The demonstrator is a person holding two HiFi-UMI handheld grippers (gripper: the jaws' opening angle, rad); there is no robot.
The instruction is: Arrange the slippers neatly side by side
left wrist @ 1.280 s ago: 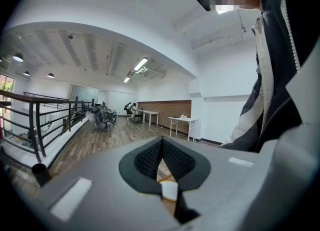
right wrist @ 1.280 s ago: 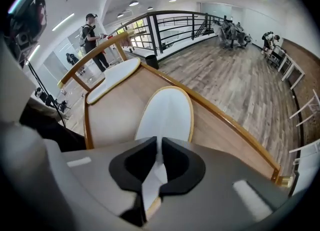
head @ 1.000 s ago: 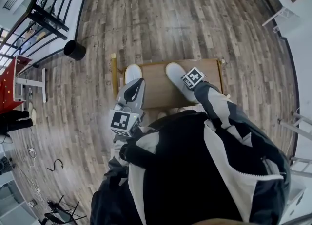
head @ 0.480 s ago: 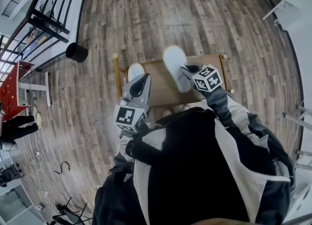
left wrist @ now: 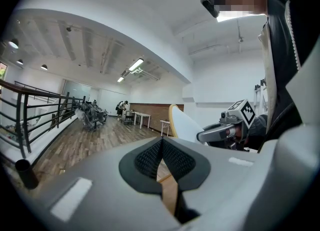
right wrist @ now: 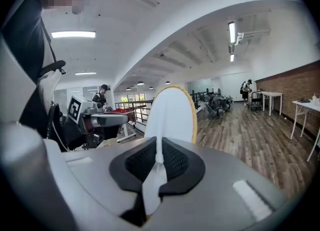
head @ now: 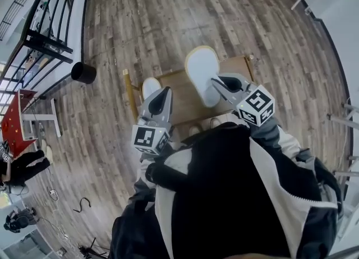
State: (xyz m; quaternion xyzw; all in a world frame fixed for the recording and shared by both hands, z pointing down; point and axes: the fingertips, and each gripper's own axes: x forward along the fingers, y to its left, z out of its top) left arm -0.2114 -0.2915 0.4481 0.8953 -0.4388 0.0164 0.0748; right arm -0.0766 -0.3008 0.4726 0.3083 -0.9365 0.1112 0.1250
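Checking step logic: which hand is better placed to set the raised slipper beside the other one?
Right. The right gripper is shut on the white slipper, raised over the wooden table. The left gripper is shut and empty; the other slipper lies on the table.

Bright ceiling strip lights, fisheye-warped edges
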